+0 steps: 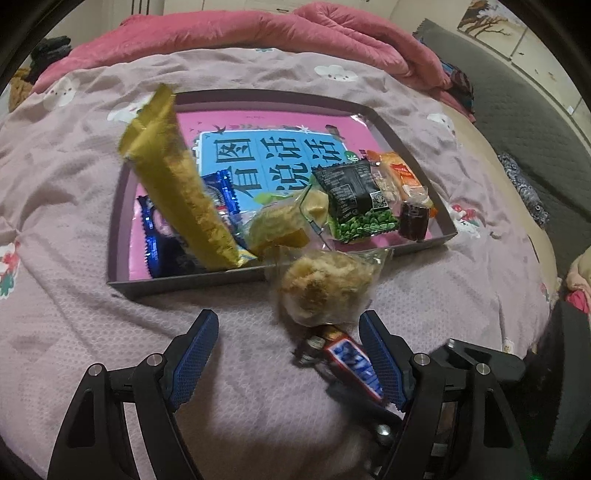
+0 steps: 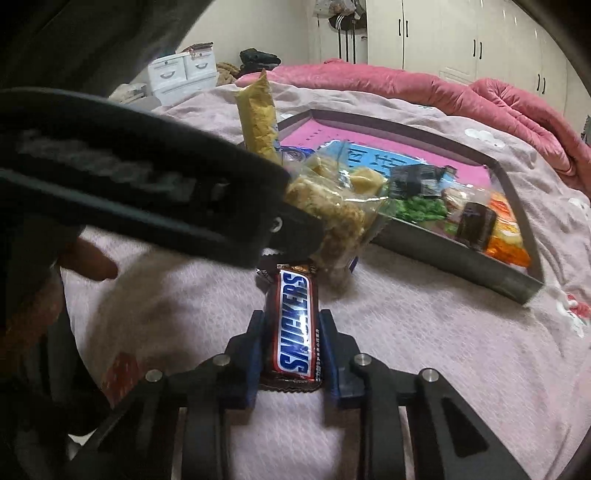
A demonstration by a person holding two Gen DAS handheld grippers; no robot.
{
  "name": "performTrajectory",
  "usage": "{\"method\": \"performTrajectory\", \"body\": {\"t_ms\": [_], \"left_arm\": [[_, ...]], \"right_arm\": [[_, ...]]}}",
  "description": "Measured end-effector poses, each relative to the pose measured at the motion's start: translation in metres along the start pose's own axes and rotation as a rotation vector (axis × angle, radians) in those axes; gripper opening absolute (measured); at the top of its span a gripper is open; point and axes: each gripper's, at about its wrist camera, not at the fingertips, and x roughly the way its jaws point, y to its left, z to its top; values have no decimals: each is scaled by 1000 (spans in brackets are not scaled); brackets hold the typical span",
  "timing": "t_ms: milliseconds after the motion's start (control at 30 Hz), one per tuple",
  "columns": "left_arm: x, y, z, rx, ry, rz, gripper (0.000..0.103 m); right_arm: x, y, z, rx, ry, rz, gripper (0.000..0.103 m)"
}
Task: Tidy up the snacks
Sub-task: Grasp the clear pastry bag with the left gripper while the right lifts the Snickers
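on the bed (image 2: 406,332), just short of the tray (image 2: 513,284), the right tool (image 2: 291,343) is clamped on the snickers (image 2: 297,325); the left tool (image 1: 288,350) gapes empty (pastry bag (image 1: 325,288) ahead). pick-up step; next, i judge, lift it into the tray.

A bed (image 1: 74,184) with a pink quilt (image 2: 424,85) fills the frame; white wardrobes (image 2: 461,33) stand upper right, white drawers (image 2: 181,74) upper left.
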Motion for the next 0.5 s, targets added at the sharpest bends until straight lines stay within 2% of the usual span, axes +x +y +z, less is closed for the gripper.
{"method": "performTrajectory", "body": {"t_ms": [167,300,500], "left_arm": [[18,-12,2,-13,30,-17,80],[29,-24,3,6,51,-24,80],[36,-30,11,-14,30,-33,80]], "right_arm": [[-5,-15,-4,57,7,-3,28],[-7,-13,-6,54,6,0,28],[-7,-15,-4,61,3,9,28]]}}
